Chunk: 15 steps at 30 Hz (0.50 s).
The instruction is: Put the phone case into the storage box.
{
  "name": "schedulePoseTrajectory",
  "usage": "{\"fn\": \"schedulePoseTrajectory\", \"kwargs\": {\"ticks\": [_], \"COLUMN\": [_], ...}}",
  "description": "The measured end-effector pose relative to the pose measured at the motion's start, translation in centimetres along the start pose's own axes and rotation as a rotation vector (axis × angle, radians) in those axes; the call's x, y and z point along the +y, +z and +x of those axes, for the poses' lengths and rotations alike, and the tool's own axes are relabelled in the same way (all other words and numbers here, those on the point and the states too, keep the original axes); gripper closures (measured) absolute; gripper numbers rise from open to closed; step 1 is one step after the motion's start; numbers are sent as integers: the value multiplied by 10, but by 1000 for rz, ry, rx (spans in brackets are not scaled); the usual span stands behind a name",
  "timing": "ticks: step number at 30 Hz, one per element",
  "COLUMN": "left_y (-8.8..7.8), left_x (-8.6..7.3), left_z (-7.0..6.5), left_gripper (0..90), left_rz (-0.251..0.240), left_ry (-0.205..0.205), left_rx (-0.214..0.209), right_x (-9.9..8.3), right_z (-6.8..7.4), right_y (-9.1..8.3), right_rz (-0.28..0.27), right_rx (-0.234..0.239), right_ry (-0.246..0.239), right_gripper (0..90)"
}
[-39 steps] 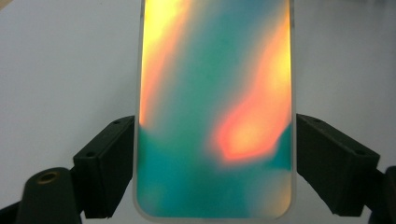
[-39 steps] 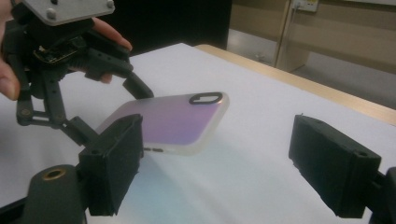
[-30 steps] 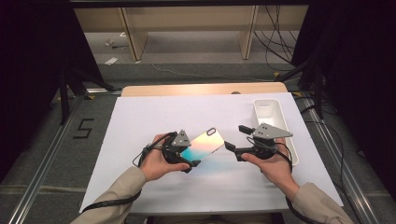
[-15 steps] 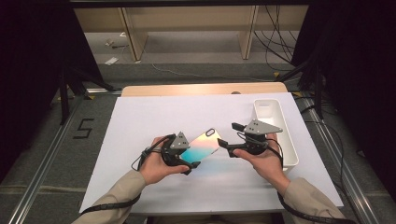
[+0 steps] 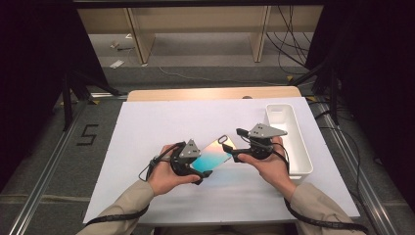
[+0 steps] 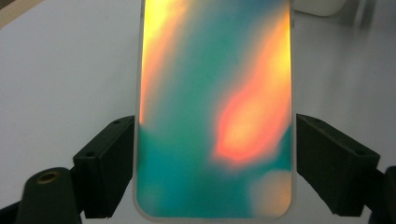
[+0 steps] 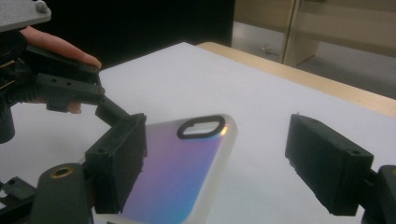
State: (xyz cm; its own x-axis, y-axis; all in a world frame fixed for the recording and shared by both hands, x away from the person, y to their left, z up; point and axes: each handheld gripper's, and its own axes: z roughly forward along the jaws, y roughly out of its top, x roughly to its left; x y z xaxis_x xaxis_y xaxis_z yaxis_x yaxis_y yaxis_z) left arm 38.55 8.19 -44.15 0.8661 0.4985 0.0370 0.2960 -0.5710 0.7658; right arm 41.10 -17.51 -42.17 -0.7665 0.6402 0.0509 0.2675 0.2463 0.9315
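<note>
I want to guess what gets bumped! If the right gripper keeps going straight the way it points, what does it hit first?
Probably the shiny phone case. The right gripper points toward its camera-hole end, and the case already lies between its open fingers, held at the other end by the left gripper. Depth is hard to judge.

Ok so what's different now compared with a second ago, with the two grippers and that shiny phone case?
The right gripper moved in from beside the white plastic bin to the iridescent rainbow-sheen phone case. Its jaws have just been closing a little, with the case's camera-hole end between them, one pad not yet touching. The left gripper stayed put, clamping the case's long edges.
</note>
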Motion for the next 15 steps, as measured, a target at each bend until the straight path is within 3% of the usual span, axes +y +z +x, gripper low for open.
{"fn": "schedulePoseTrajectory", "kwargs": {"ticks": [15], "left_y": [-1], "left_x": [1], "left_z": [-1], "left_gripper": [169], "left_rz": [-9], "left_ry": [3], "left_rx": [5], "right_x": [0], "right_z": [4], "right_y": [21], "right_rz": [28], "right_rx": [36], "right_ry": [47], "right_gripper": [256]}}
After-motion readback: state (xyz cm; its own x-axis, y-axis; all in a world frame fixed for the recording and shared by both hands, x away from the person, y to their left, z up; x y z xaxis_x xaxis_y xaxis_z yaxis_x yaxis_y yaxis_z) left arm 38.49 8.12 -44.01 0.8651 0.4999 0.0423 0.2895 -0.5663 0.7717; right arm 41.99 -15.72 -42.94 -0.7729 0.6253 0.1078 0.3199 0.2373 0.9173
